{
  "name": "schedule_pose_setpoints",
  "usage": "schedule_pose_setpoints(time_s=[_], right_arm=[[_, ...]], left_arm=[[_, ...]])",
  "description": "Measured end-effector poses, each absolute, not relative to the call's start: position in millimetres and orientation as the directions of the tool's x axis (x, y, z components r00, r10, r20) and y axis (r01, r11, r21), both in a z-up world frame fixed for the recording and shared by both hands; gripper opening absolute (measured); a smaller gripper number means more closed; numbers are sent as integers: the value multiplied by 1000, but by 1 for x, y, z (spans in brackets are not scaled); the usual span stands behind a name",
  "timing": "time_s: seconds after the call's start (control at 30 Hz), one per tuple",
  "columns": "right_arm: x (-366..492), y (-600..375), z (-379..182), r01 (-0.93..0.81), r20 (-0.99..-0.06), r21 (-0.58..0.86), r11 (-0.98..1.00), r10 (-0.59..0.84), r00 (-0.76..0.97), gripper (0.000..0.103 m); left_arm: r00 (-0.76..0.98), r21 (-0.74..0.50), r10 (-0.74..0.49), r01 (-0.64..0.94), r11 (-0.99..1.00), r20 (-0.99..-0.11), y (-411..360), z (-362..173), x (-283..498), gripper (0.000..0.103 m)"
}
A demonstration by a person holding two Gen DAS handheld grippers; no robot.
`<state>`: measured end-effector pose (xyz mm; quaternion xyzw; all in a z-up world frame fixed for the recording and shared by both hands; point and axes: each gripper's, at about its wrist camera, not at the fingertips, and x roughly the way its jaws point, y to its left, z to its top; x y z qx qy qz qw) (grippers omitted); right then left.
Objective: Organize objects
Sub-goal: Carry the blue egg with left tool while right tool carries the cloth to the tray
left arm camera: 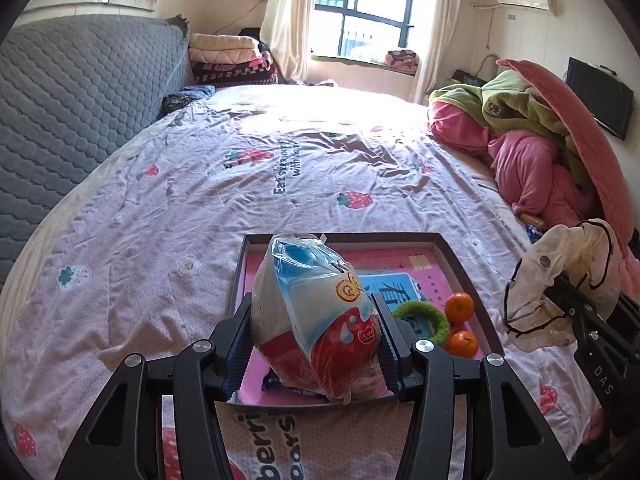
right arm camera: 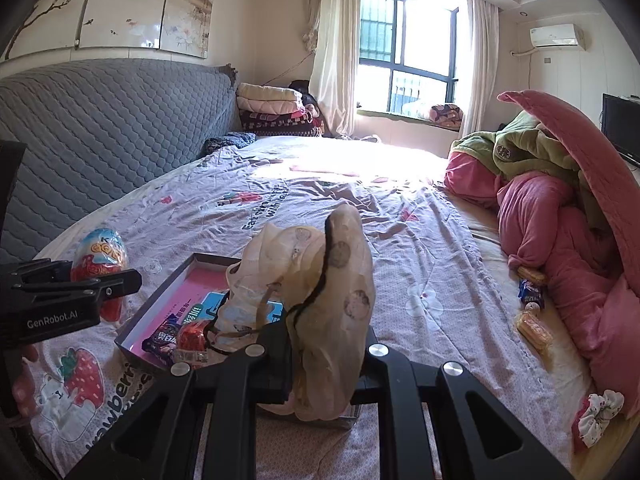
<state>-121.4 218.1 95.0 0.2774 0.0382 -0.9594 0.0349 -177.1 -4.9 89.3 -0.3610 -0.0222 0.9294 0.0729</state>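
Working over a bed (left arm camera: 168, 216) with a strawberry-print sheet, window (left arm camera: 360, 4) ahead; my left gripper (left arm camera: 316, 344) pinches a wrapped toy egg (left arm camera: 316, 320) above the pink-lined tray (left arm camera: 460, 256); my right gripper (right arm camera: 320, 360) clamps a beige fabric bundle (right arm camera: 336, 280); "GenRobot.AI" shows on the left gripper's body.

"GenRobot.AI" on left tongs (right arm camera: 96, 280), "DAS" on right tongs (left arm camera: 560, 300), "Eat strawberries with…" on bedsheet (left arm camera: 286, 168).

Your left claw (left arm camera: 316, 344) tight on the wrapped egg (left arm camera: 316, 320), above the tray (left arm camera: 460, 264) with two oranges (left arm camera: 460, 308).
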Motion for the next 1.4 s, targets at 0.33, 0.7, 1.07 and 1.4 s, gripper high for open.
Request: schedule_pose_setpoints(time_s=[0.33, 0.7, 1.07, 1.4], right_arm=[[-154, 216, 68, 89, -576, -48, -995, -45, -816, 18], [-178, 206, 26, 110, -641, -47, -993, -54, -765, 18], [-176, 191, -1, 143, -685, -50, -988, -70, -725, 18], [-169, 183, -13, 159, -704, -74, -984, -62, -708, 20]], left_arm=[[-703, -105, 145, -101, -989, -696, -17, 51, -212, 56], [-627, -166, 205, -121, -979, -752, -12, 3, -222, 56], [-610, -173, 196, -98, -980, -768, -19, -13, -225, 56], [-605, -182, 200, -91, -979, -770, -20, -18, -226, 56]])
